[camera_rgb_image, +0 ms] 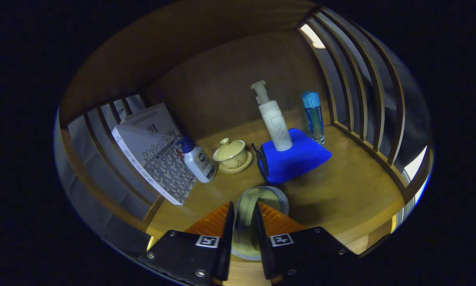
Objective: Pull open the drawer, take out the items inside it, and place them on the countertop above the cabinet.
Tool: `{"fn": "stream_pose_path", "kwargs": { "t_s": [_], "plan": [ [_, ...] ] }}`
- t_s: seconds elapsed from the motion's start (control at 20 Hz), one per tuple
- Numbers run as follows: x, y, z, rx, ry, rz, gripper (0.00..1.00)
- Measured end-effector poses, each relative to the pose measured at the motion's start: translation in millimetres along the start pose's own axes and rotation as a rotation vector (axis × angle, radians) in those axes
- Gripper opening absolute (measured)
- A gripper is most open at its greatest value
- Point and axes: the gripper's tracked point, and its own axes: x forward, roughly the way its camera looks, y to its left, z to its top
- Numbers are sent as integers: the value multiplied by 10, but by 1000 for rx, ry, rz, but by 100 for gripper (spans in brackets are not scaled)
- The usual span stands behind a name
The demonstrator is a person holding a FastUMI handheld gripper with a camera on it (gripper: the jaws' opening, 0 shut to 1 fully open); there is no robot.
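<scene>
Presently hand-held gripper [243, 222] clamped on glass [261, 198], countertop [349, 198] bare rightward

The white pump bottle [274, 119] on the blue cloth [293, 157] reads "UNNY"; the book's [154, 153] cover title is too blurred to read.

Round lid [261, 198]: its near part is hidden between the fingers of the gripper [243, 226]; whether both press on it cannot be told.
Blue cloth [297, 159]: partly covered by the pump bottle [275, 123].
Book [154, 153]: its right near corner sits behind the small bottle [198, 159].
</scene>
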Motion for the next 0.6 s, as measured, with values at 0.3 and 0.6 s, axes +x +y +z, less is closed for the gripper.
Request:
{"fn": "stream_pose_path", "kwargs": {
  "t_s": [0.3,0.6],
  "plan": [
    [-185,-54,144,-160,-99,-55,95],
    [-160,-159,-114,-346,39,-128,96]
  ]
}}
